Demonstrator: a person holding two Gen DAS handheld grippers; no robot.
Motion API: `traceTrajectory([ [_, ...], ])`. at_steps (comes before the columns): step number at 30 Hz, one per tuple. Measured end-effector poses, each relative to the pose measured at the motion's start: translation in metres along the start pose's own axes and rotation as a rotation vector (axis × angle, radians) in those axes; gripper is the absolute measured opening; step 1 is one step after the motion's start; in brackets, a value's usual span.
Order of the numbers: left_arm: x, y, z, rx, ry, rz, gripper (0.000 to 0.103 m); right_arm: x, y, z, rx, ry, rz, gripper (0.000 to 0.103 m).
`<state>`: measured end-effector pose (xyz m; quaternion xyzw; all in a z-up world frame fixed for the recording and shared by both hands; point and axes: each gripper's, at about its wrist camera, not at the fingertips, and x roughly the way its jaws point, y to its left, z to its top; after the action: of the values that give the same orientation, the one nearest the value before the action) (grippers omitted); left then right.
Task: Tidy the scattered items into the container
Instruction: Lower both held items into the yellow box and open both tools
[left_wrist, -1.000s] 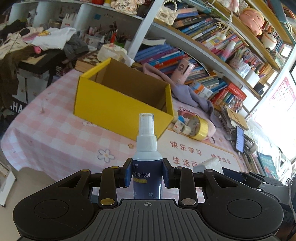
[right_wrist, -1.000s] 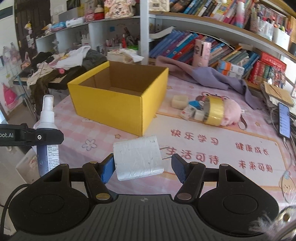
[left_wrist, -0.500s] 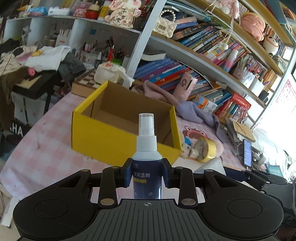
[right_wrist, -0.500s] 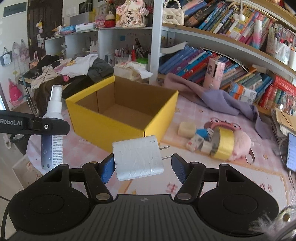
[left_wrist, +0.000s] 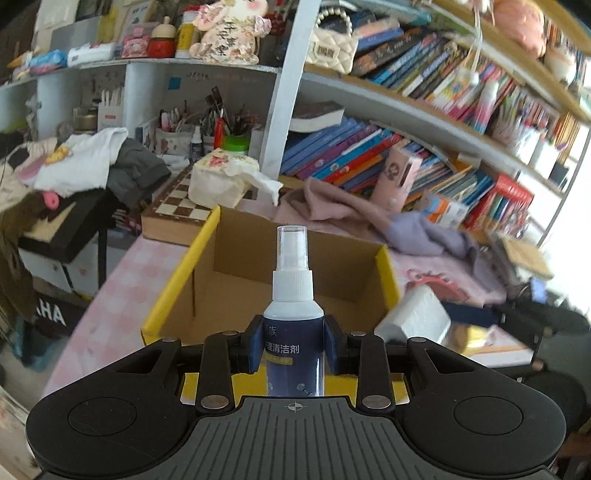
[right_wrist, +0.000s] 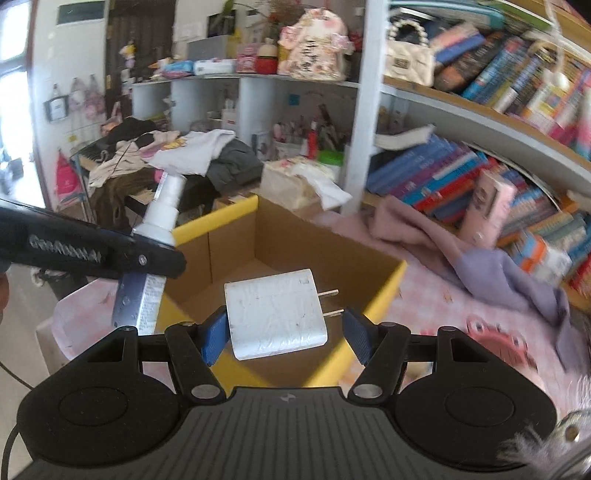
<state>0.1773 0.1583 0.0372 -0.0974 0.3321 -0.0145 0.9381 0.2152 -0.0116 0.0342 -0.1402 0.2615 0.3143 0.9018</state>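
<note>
The yellow cardboard box (left_wrist: 181, 277) stands open on the pink checked table, its brown inside bare where it shows. My left gripper (left_wrist: 294, 343) is shut on a dark blue spray bottle (left_wrist: 293, 295) with a white pump top, held upright over the box's near edge. My right gripper (right_wrist: 285, 336) is shut on a white plug-in charger (right_wrist: 273, 314), prongs toward the right pad, hanging over the box (right_wrist: 384, 291) opening. In the right wrist view the spray bottle (right_wrist: 162, 214) and left gripper finger (right_wrist: 92, 251) show at the left. The charger (left_wrist: 413, 314) appears blurred at the right of the left wrist view.
A purple cloth (right_wrist: 491, 273) lies on the table right of the box. A tissue pack (left_wrist: 218, 177) on a chessboard (left_wrist: 177, 206) sits just behind it. Bookshelves (left_wrist: 388, 155) run along the back. A heap of clothes (left_wrist: 85, 162) sits off the table's left side.
Both grippers have moved forward to the box with their loads, from short of its front wall to over its near edge. The tape roll and small items have left both views.
</note>
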Motion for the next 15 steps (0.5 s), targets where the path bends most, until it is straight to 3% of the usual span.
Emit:
traceTrajectory([
  [5,0.032,0.006,0.020,0.050,0.035,0.036,0.031,0.038,-0.006,0.016,-0.105,0.016,0.038,0.063],
  [15,0.104,0.010,0.041,0.150,0.142,0.080,0.031,0.107,-0.015,0.024,-0.232,0.134,0.097,0.063],
])
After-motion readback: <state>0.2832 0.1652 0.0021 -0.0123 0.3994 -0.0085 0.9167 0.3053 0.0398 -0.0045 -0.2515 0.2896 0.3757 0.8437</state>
